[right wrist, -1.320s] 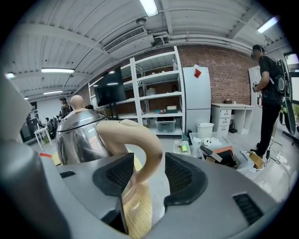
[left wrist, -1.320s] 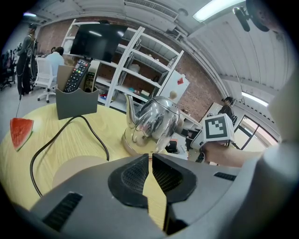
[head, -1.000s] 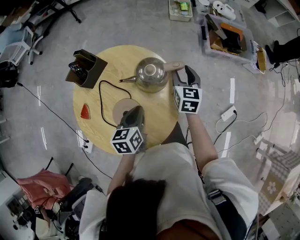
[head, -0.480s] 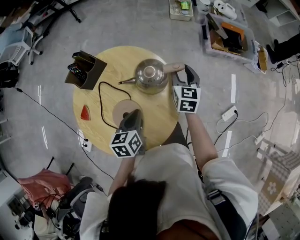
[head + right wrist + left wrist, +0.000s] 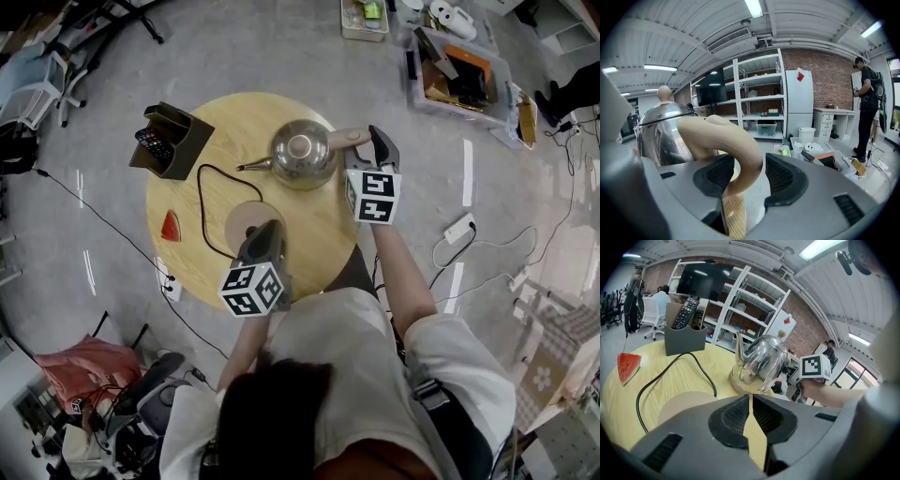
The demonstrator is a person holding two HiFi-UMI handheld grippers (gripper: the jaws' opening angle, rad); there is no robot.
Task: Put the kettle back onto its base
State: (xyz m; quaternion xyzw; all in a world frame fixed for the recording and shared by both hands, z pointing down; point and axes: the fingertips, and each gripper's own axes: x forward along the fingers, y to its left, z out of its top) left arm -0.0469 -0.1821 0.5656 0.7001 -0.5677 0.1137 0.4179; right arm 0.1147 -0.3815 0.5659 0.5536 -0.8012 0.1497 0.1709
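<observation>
The steel kettle (image 5: pixel 302 155) stands on the round wooden table (image 5: pixel 319 239), spout to the left, beige handle (image 5: pixel 345 136) to the right. My right gripper (image 5: pixel 371 142) straddles that handle (image 5: pixel 723 136): the jaws stand open, with a gap showing at the right pad. The kettle's body (image 5: pixel 661 133) fills the left of the right gripper view. The tan round base (image 5: pixel 249 220) lies nearer me, its black cord (image 5: pixel 202 202) looping away to the left. My left gripper (image 5: pixel 266 232) rests over the base's near edge, jaws shut and empty; past it I see the kettle (image 5: pixel 761 364) and the base (image 5: pixel 684 404).
A dark holder with remote controls (image 5: pixel 172 138) stands at the table's far left and a watermelon slice (image 5: pixel 170 225) lies at its left edge. Storage bins (image 5: pixel 450 70) and a power strip (image 5: pixel 457 225) sit on the floor to the right.
</observation>
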